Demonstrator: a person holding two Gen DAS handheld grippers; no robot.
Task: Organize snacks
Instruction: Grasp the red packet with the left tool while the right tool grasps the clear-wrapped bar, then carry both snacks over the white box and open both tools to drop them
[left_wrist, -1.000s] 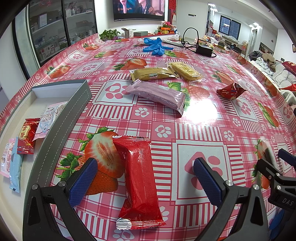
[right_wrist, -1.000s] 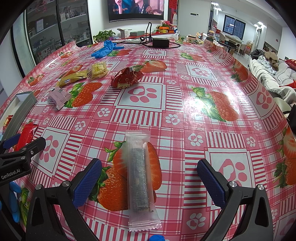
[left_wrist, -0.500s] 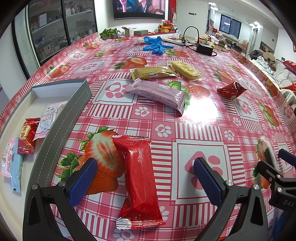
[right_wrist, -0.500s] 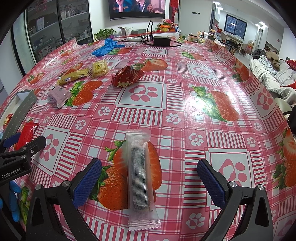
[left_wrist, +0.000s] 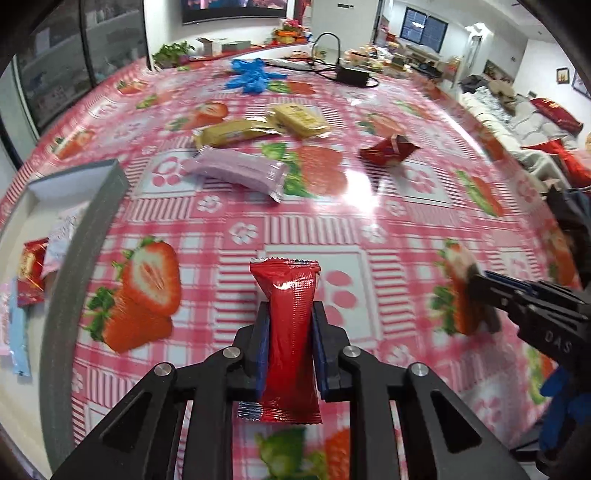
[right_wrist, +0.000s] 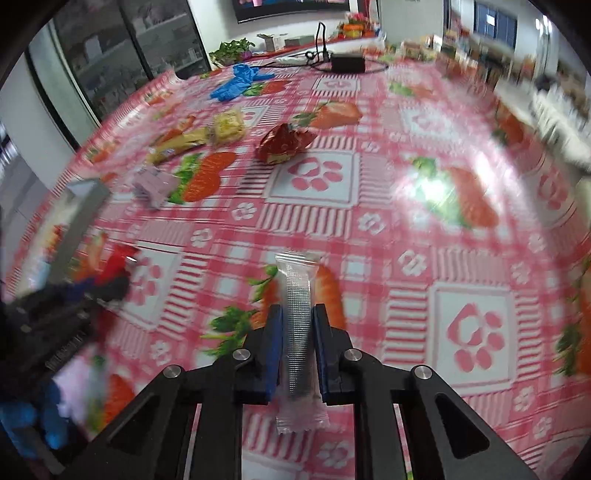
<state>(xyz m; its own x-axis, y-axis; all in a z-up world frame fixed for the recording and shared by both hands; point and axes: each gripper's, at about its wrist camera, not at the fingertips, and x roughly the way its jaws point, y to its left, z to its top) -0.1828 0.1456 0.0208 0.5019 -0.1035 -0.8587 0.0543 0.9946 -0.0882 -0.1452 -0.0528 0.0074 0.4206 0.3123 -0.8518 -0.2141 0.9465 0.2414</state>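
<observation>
My left gripper (left_wrist: 290, 332) is shut on a red snack packet (left_wrist: 290, 332) and holds it off the strawberry tablecloth. My right gripper (right_wrist: 297, 332) is shut on a clear-wrapped dark snack bar (right_wrist: 298, 332), also lifted. A grey-rimmed white box (left_wrist: 86, 236) at the left holds several packets, among them a small red one (left_wrist: 31, 271). On the table lie a pink packet (left_wrist: 236, 171), a gold packet (left_wrist: 232, 133), a yellow packet (left_wrist: 301, 119) and a crumpled red wrapper (left_wrist: 388, 150). The right gripper shows blurred at the right of the left wrist view (left_wrist: 517, 299).
Blue gloves (left_wrist: 251, 74) and a black power adapter with cable (left_wrist: 352, 75) lie at the far end of the table. A glass cabinet stands at the far left, a sofa with clothes at the right. The left gripper appears blurred at the left of the right wrist view (right_wrist: 66, 306).
Both grippers have closed: the left on the red packet, the right on the clear-wrapped bar, and both have lifted them off the table. Both views are motion-blurred now.
</observation>
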